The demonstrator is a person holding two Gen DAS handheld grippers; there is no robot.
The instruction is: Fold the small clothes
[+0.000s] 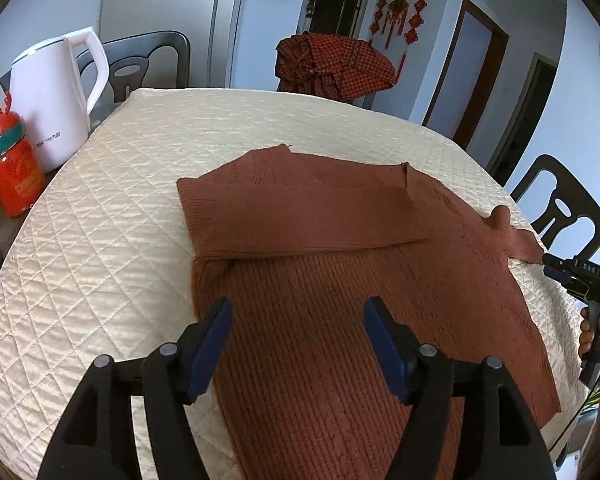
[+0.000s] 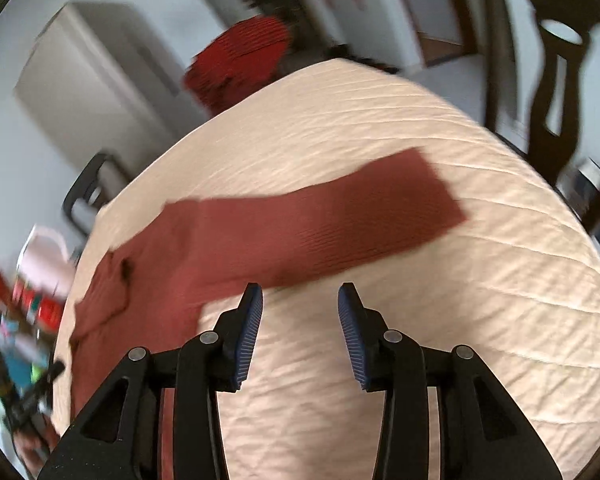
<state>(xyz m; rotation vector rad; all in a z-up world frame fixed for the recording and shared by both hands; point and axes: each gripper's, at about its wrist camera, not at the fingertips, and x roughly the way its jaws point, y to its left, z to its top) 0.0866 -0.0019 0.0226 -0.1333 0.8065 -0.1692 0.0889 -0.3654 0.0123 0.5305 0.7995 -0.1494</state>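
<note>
our left gripper (image 1: pixel 298 316) hangs over the sweater (image 1: pixel 340 280) with its jaws spread wide and nothing between them; the blue pads (image 1: pixel 216 344) sit above the ribbed body near its left edge. our right gripper (image 2: pixel 300 300) is also spread apart and empty, poised over bare cloth (image 2: pixel 460 300) just beside the sweater's outstretched sleeve (image 2: pixel 360 208). in the left view the right gripper shows at the far right edge, close to that sleeve's end; we cannot tell whether it touches it.

the rust-brown sweater lies flat on the quilted cream cloth (image 1: pixel 100 240) covering the table. its left sleeve (image 1: pixel 300 216) is folded across the chest, while the other sleeve runs out to the side. the right view is blurred, so finer detail there is lost.

around it, a white kettle (image 1: pixel 56 100) and a red jar (image 1: pixel 14 164) stand off the cloth's left edge. a red checked garment (image 1: pixel 332 66) is draped over something behind the table, and a dark chair (image 1: pixel 556 204) stands to the right. red knot ornaments (image 1: pixel 400 12) hang on the far wall.
</note>
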